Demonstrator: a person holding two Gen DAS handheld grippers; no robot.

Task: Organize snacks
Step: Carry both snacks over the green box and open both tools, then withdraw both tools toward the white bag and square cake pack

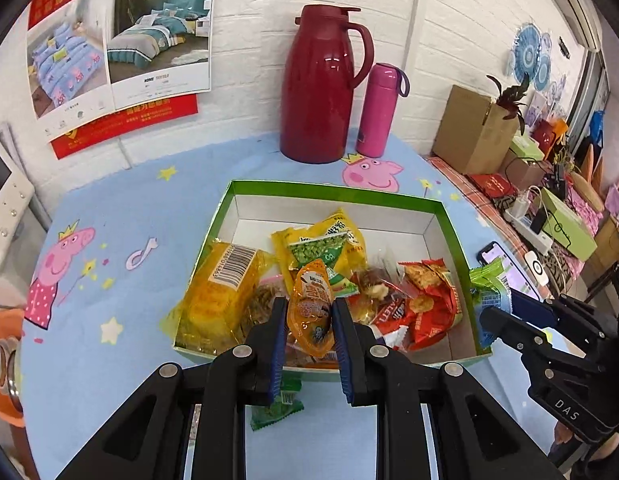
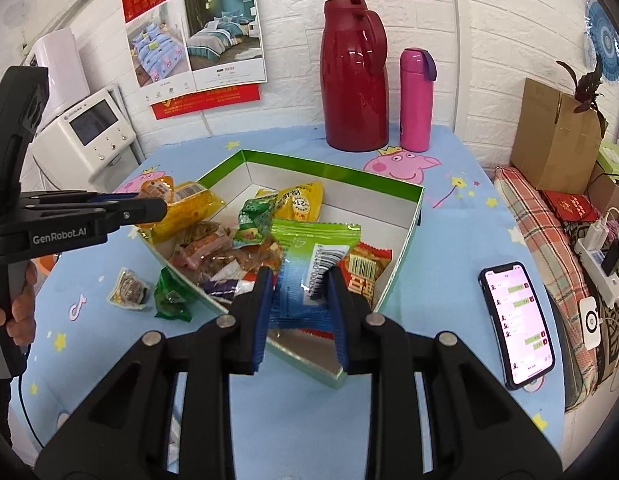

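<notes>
Snacks fill the near half of a green-rimmed box (image 1: pixel 329 190) on a blue cartoon-print table (image 1: pixel 129 200), seen from the left wrist camera. Left tongs (image 1: pixel 309 312) are clenched on an orange snack pouch (image 1: pixel 311 306), held upright over the box's near edge. Beneath and beyond it lie a large yellow packet (image 1: pixel 221 292), a yellow pea packet (image 1: pixel 321 246) and a red snack packet (image 1: pixel 429 300). A small green packet (image 1: pixel 277 408) lies on the table just outside the box's near wall. At right, the right tongs (image 1: pixel 497 308) grip a green-and-blue packet (image 1: pixel 487 284) beside the box's right wall. A red thermos jug (image 1: pixel 321 84) and a pink bottle (image 1: pixel 379 110) stand together against the wall, well behind the box.

From the right wrist camera, the right tongs (image 2: pixel 299 292) are closed on the green-and-blue packet (image 2: pixel 309 256), held over the near corner of the box (image 2: pixel 329 176). Left tongs (image 2: pixel 149 208) enter from the left above the far end of the box, pinching the orange pouch (image 2: pixel 159 190); a hand (image 2: pixel 19 312) grips their handle. A brown-filled clear pouch (image 2: pixel 127 290) and the small green packet (image 2: pixel 171 296) lie on the table (image 2: pixel 449 240) beside the box's left wall. A lit phone (image 2: pixel 515 320) rests on the table at right, well apart from the box.
</notes>
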